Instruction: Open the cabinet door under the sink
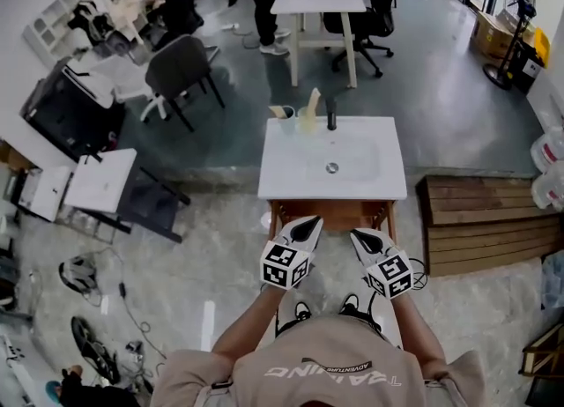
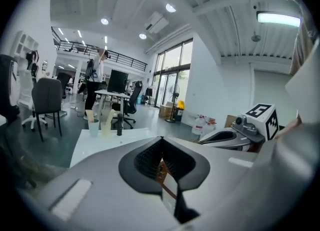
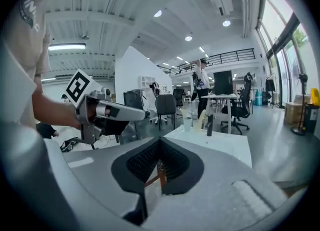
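Ahead of the left hand-held gripper (image 1: 309, 224) stands the cabinet (image 1: 335, 210).

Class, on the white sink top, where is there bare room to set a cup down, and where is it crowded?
Free on the sink top: the front strip before the basin, and the back right corner beside the faucet. Crowded: back left, with two cups.
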The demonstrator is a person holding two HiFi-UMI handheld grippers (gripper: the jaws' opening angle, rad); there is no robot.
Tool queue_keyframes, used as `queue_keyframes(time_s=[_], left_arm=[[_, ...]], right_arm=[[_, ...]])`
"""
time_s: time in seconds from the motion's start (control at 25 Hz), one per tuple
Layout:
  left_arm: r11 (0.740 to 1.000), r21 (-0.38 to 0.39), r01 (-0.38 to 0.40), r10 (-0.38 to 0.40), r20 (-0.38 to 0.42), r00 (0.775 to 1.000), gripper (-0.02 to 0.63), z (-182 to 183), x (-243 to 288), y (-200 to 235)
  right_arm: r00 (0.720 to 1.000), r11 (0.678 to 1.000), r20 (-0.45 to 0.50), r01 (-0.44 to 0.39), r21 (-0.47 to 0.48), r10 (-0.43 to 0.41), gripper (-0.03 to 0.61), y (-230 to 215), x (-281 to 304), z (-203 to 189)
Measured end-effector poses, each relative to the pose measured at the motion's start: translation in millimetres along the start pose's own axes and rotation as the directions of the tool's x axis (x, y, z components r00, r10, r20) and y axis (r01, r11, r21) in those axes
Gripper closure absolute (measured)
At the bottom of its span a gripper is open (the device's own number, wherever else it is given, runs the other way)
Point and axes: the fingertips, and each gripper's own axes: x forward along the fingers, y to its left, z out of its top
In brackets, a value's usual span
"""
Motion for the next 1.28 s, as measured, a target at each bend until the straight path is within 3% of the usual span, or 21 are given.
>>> queue_keyframes(time_s=[0.28,0.68,0.92,1.12,1.28], left_arm=[[0.997,0.068,-0.042,0.035,0.1,0.994,0.597,48.5,-15.0,4.9],[0.982,0.152,-0.114,0.072,0.253,0.965,0.598,116.0,-38.3,1.6],[0.973,0.175,-0.147,0.08,0.341,0.937,0.598,153.3,-51.4,-5.0],[0.961,0.217,-0.174,0.087,0.357,0.93,0.598,160.2,-60.1,-10.0],[0.963,0.196,-0.182,0.111,0.33,0.938,0.597,145.4,-64.5,-0.4]], right_arm=[[0.993,0.997,0.109,0.042,-0.07,-0.035,0.577,-3.2,-18.5,52.2],[0.974,0.991,0.212,0.098,-0.089,-0.077,0.577,-16.4,-43.0,106.6],[0.926,0.975,0.341,0.202,-0.095,-0.159,0.577,-26.5,-63.5,163.5],[0.9,0.967,0.384,0.248,-0.065,-0.205,0.577,-30.2,-72.6,175.0],[0.904,0.967,0.363,0.254,-0.035,-0.224,0.577,-30.2,-71.5,159.0]])
